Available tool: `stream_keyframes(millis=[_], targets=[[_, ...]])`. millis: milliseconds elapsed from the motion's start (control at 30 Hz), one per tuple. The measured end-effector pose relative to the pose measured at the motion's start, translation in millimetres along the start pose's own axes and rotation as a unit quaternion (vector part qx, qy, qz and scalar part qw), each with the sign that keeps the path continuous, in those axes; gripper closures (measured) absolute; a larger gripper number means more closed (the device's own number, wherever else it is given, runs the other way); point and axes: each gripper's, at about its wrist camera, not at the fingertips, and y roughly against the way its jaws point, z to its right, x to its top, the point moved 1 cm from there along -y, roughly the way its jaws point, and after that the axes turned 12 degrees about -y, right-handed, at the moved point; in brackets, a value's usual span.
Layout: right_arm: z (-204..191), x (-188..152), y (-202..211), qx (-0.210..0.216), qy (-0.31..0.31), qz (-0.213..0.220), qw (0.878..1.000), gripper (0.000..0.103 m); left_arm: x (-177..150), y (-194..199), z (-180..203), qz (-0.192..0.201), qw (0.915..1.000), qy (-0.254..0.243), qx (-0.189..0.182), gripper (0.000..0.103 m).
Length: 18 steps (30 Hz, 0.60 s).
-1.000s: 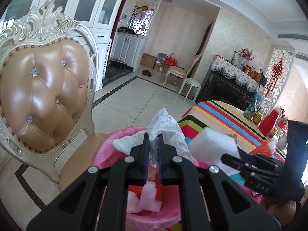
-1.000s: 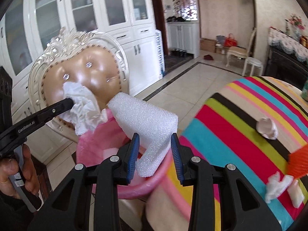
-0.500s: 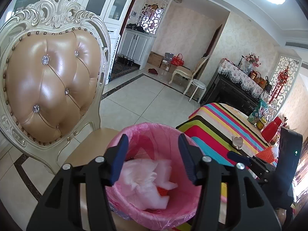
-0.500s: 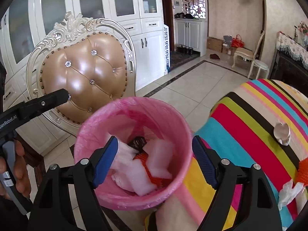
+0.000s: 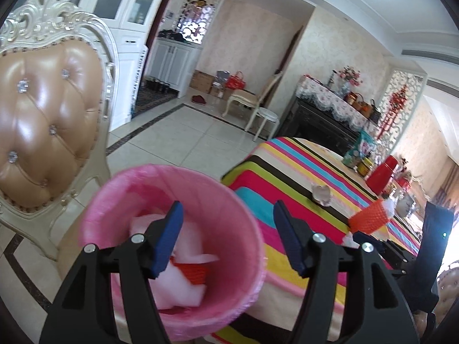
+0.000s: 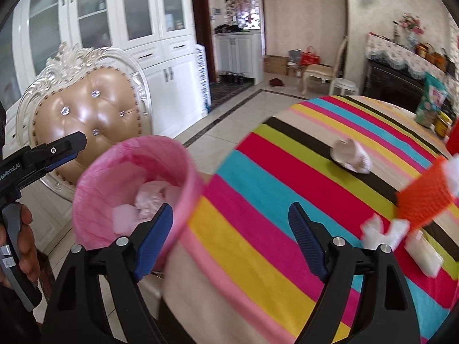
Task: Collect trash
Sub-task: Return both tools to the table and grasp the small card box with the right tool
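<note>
Right wrist view: right gripper (image 6: 231, 239) is spread wide and empty, white scraps (image 6: 384, 233) lying just right of it. Left gripper (image 5: 226, 236), also spread and empty, hangs over the pink bin (image 5: 229, 209), so right's nearer

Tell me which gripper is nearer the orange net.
Right. The right gripper hangs open over the striped table edge beside the orange net; the left gripper sits open over the pink bin.

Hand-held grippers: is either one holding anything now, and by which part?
Nothing is held. The left hand-held gripper and the right hand-held gripper both stand open and empty.
</note>
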Motion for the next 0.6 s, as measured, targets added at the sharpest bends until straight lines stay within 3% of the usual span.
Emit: stream_keyframes(millis=[600], targets=[[144.8,-50.4,52.0,-0.093,-0.104,0.004,0.99,0.023,-15.3,-40.6,112.6,-0.028,0.9956,-0.054,-0.072,0.038]])
